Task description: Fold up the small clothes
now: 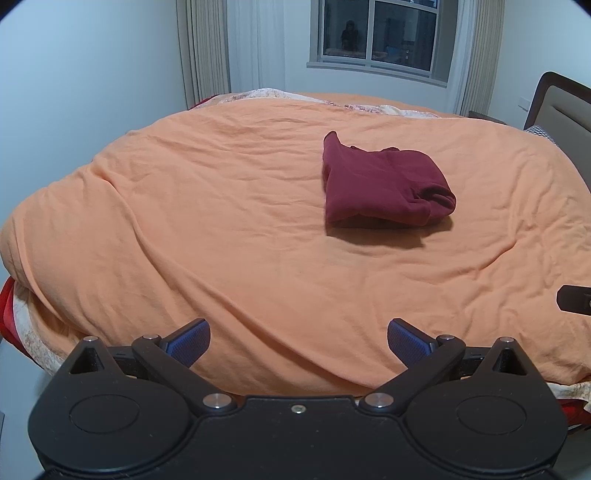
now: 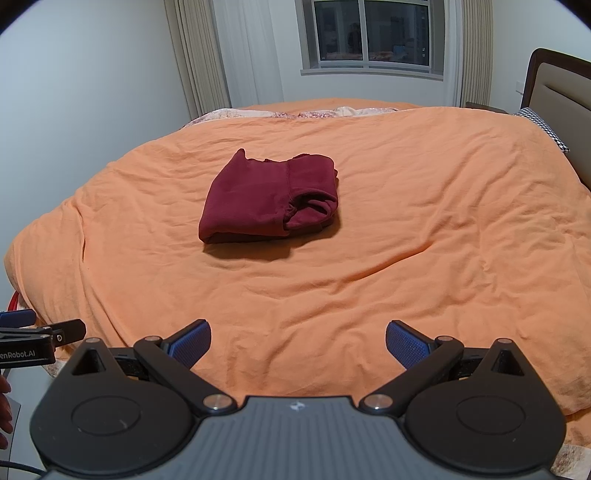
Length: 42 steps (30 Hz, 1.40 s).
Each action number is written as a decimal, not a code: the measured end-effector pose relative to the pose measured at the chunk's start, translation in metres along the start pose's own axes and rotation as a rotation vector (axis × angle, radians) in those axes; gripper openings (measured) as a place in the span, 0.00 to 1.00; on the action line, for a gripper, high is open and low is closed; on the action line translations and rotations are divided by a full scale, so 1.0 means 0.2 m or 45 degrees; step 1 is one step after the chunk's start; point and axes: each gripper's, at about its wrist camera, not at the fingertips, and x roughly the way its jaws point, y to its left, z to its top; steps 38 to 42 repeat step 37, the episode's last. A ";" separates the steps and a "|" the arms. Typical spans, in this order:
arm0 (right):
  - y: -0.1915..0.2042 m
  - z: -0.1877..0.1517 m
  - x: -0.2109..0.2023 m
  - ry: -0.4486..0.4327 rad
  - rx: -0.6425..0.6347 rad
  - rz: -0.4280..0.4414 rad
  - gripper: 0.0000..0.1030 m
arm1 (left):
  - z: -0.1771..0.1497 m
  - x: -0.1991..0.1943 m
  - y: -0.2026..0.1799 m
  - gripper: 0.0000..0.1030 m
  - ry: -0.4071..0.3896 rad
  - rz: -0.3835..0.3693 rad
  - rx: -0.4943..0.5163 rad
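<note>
A dark red garment (image 1: 384,184) lies folded into a compact bundle on the orange duvet (image 1: 207,229); the right wrist view shows the same garment (image 2: 269,199) left of centre on the duvet (image 2: 406,236). My left gripper (image 1: 298,341) is open over the near edge of the bed, well short of the garment, with nothing between its blue pads (image 1: 190,341). My right gripper (image 2: 298,341) is open too, held back at the near edge, its blue pads (image 2: 406,341) empty. The left gripper's tip (image 2: 40,336) shows at the left edge of the right wrist view.
A window (image 1: 376,35) and curtains (image 1: 205,51) stand behind the bed. The headboard (image 2: 561,96) and a checked pillow (image 2: 543,127) are at the right. A patterned sheet (image 2: 332,110) shows at the far edge. A hand (image 2: 4,410) is at the lower left.
</note>
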 end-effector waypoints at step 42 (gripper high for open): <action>0.07 0.03 0.11 0.074 0.004 -0.103 1.00 | 0.13 0.21 0.05 0.99 0.068 -0.142 0.084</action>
